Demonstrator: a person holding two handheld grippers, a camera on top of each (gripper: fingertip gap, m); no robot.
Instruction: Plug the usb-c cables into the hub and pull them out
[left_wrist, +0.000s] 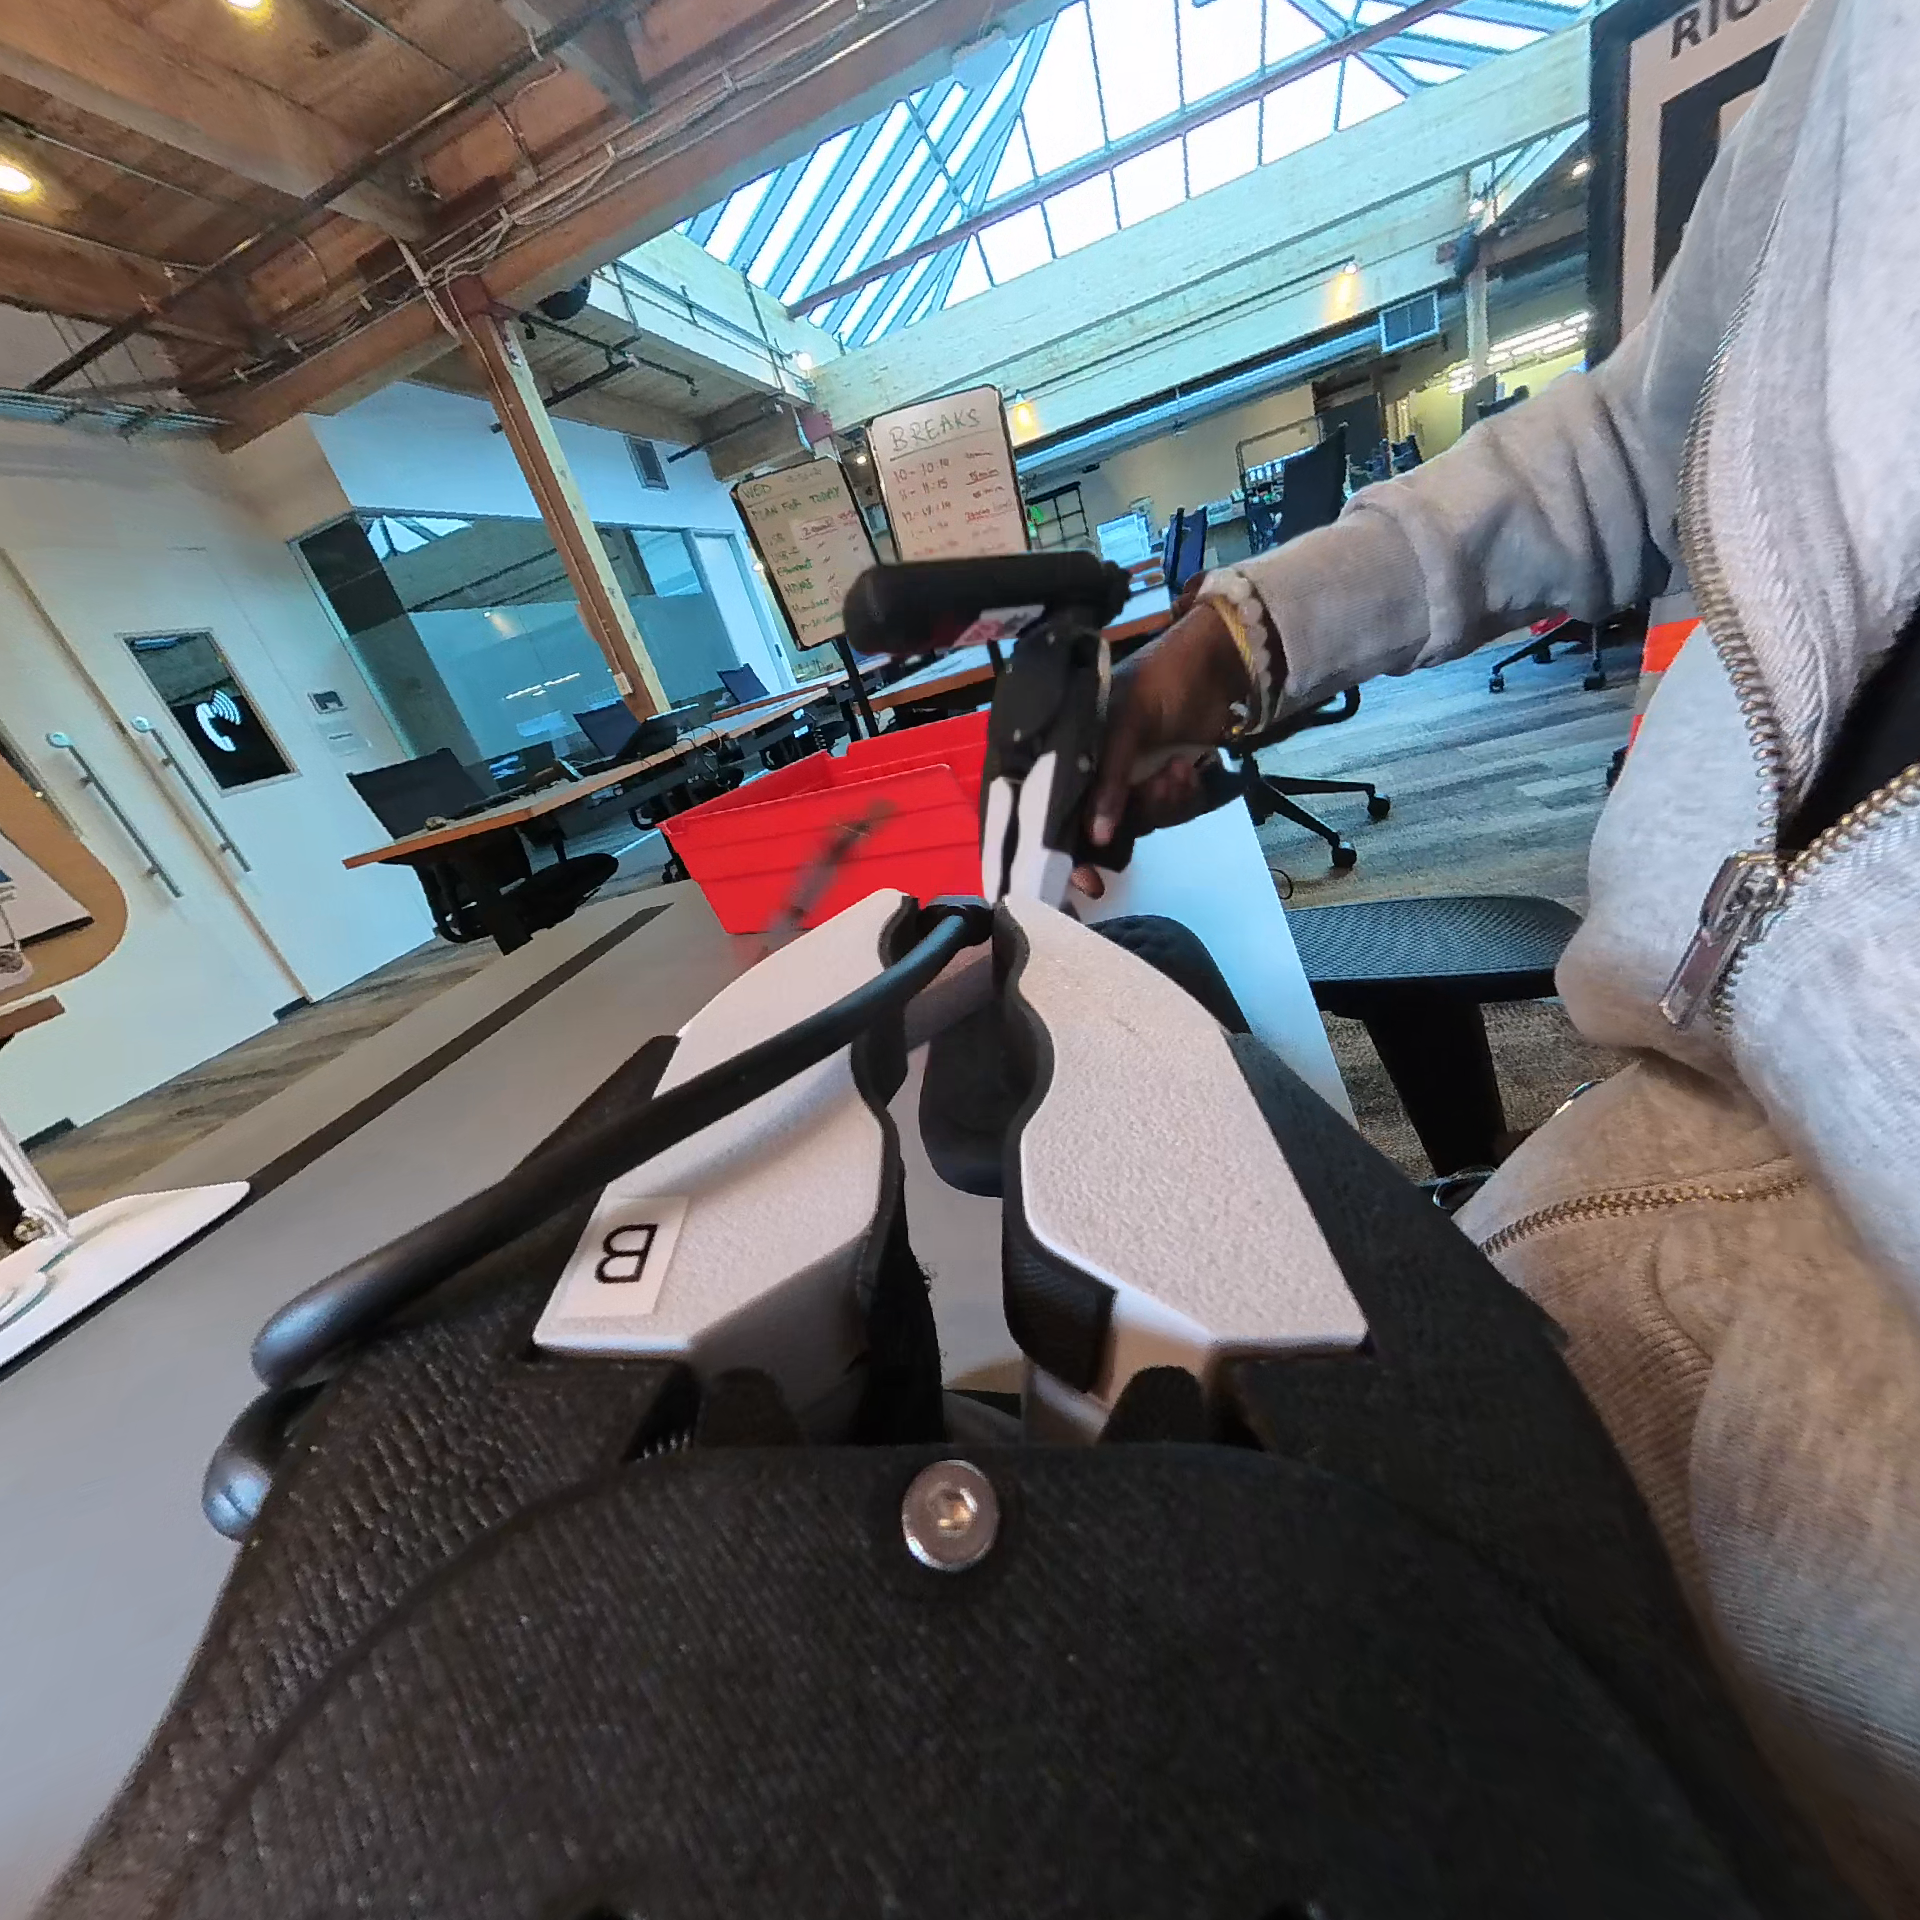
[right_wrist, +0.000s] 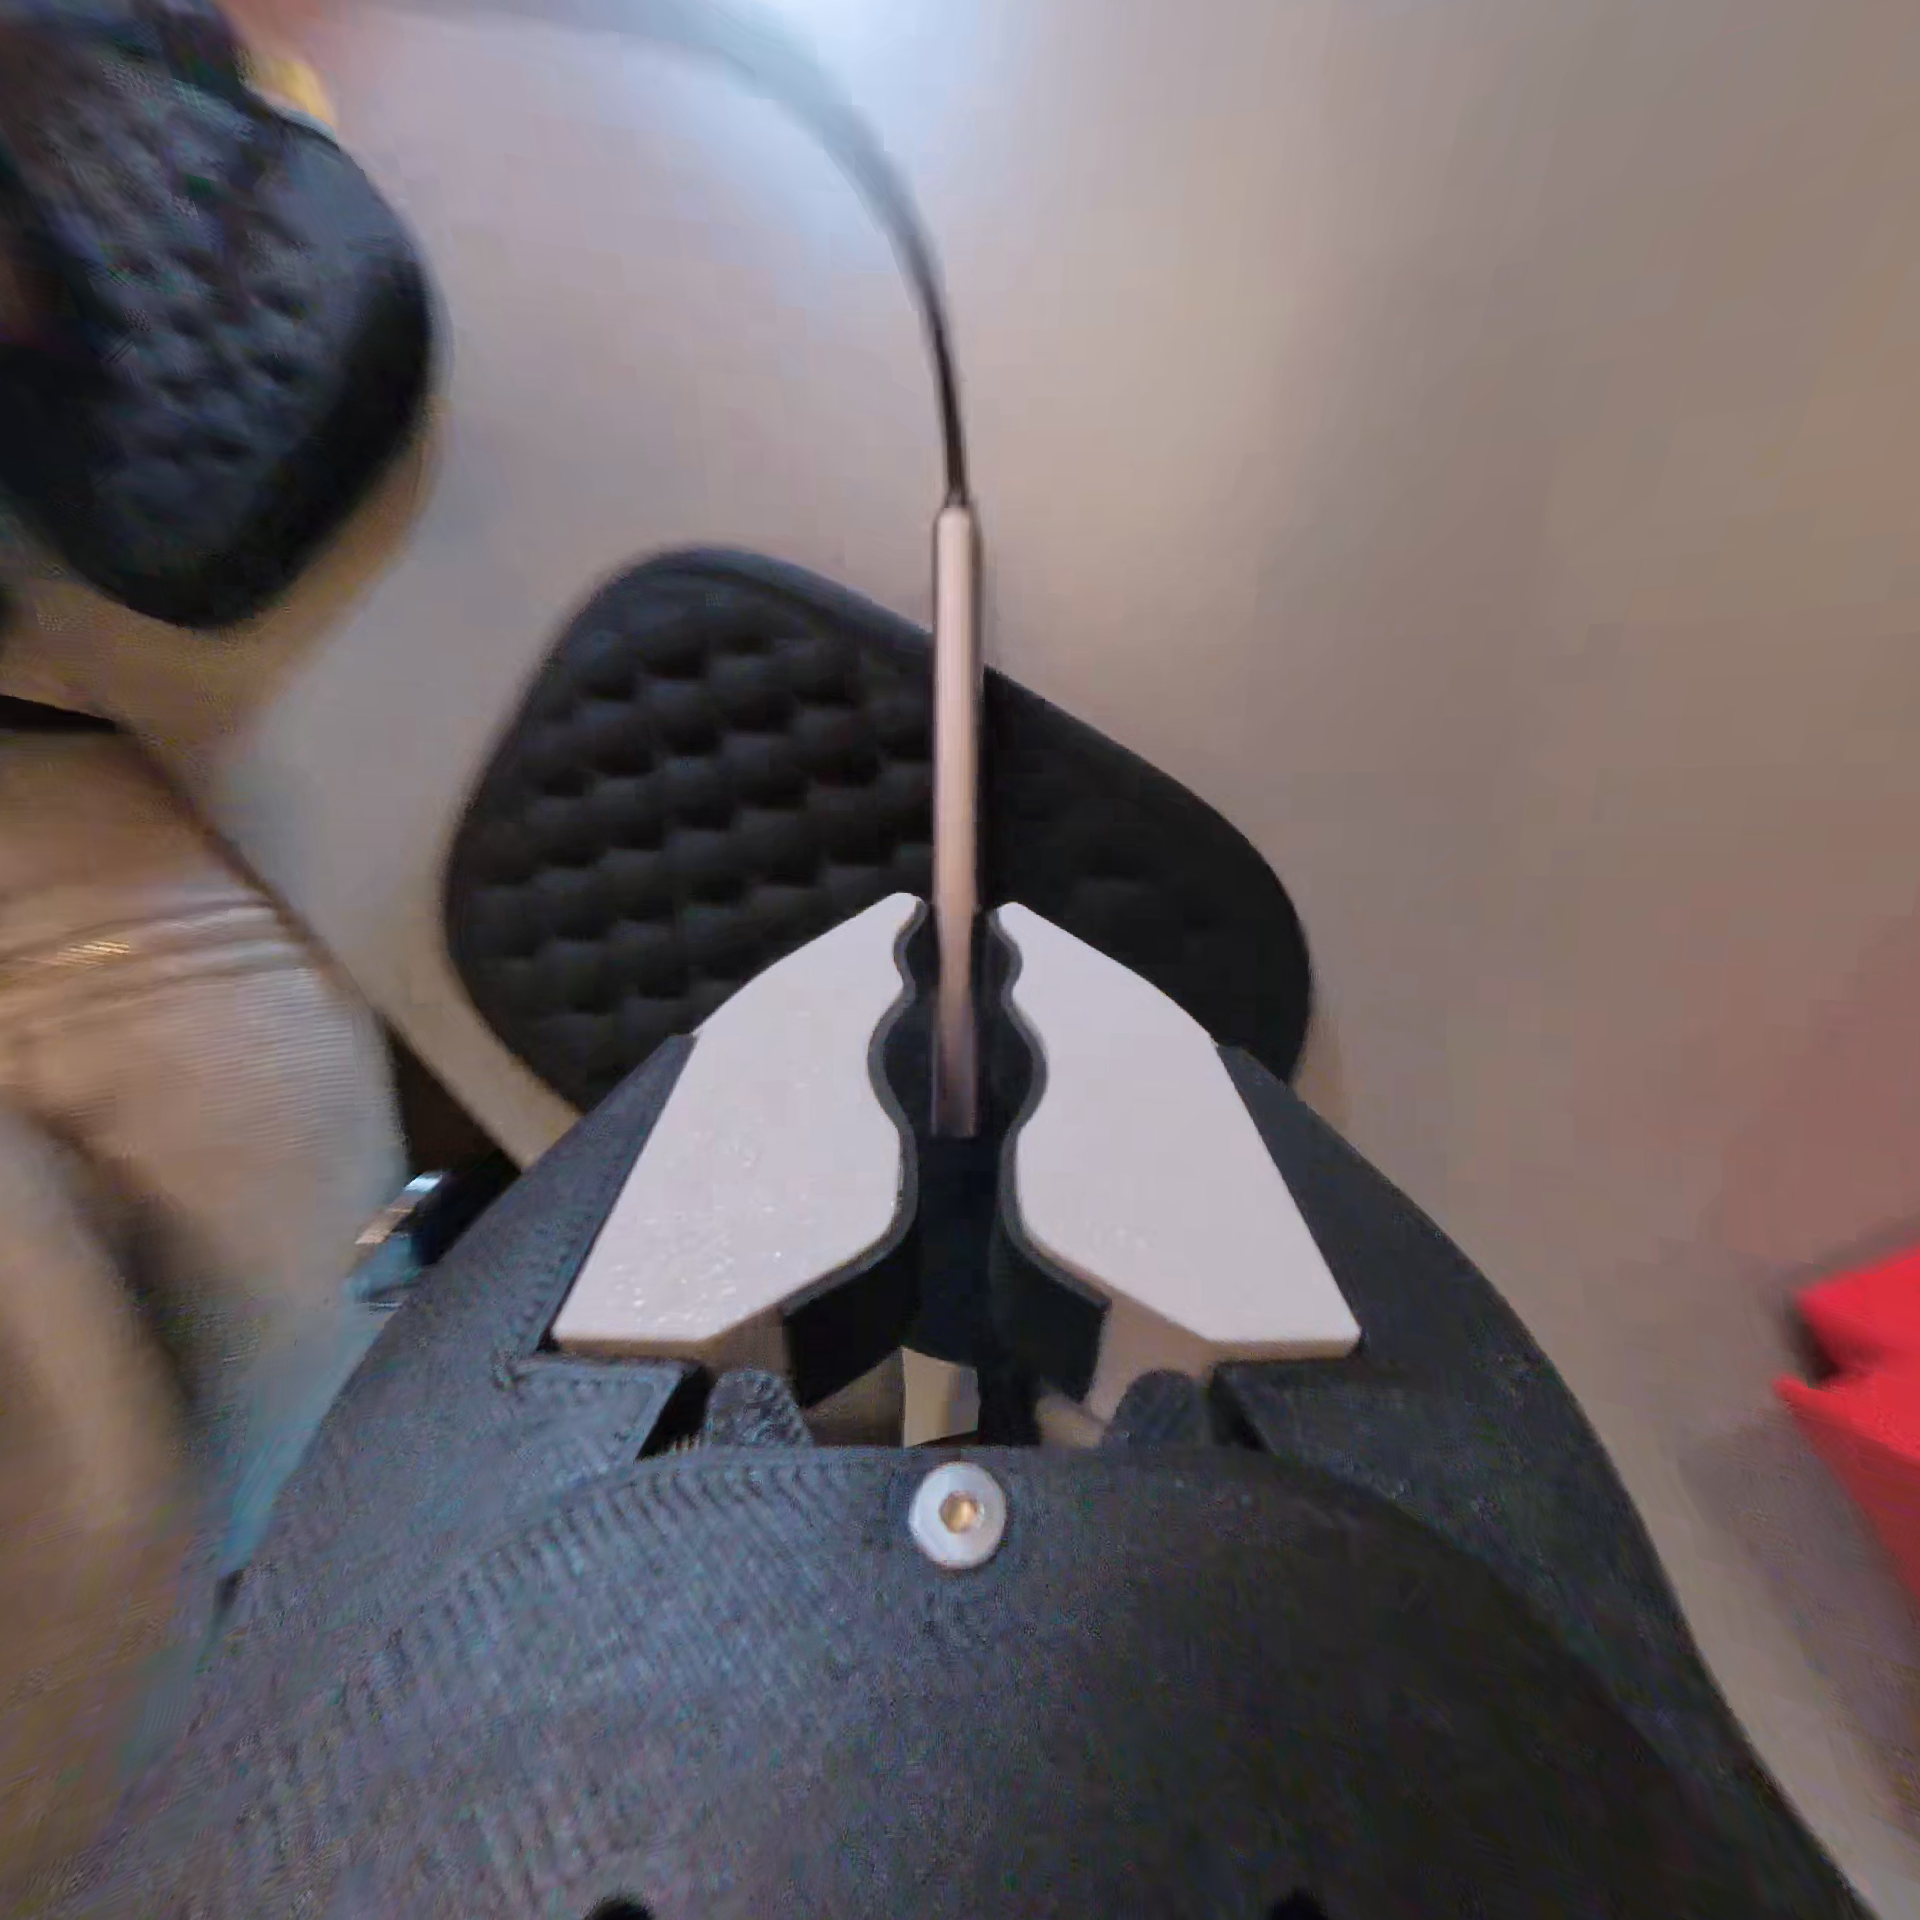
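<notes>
Two claws show, each nearly closed on something thin. At the centre of the right wrist view, the right gripper (right_wrist: 961, 914) pinches a slim grey hub (right_wrist: 956, 790) edge-on; a black cable (right_wrist: 925, 281) curves from its far end toward the top of the frame. In the left wrist view, the left gripper (left_wrist: 951, 925) has its white fingers (left_wrist: 1164, 1122) drawn close around a black cable (left_wrist: 727, 1070) that trails to the lower left. A red bin (left_wrist: 831, 831) sits mid-frame on the grey table (left_wrist: 343, 1122); its contents cannot be made out. Behind lie office desks (left_wrist: 540, 810), whiteboards (left_wrist: 945, 473) and a skylight (left_wrist: 1091, 114).
</notes>
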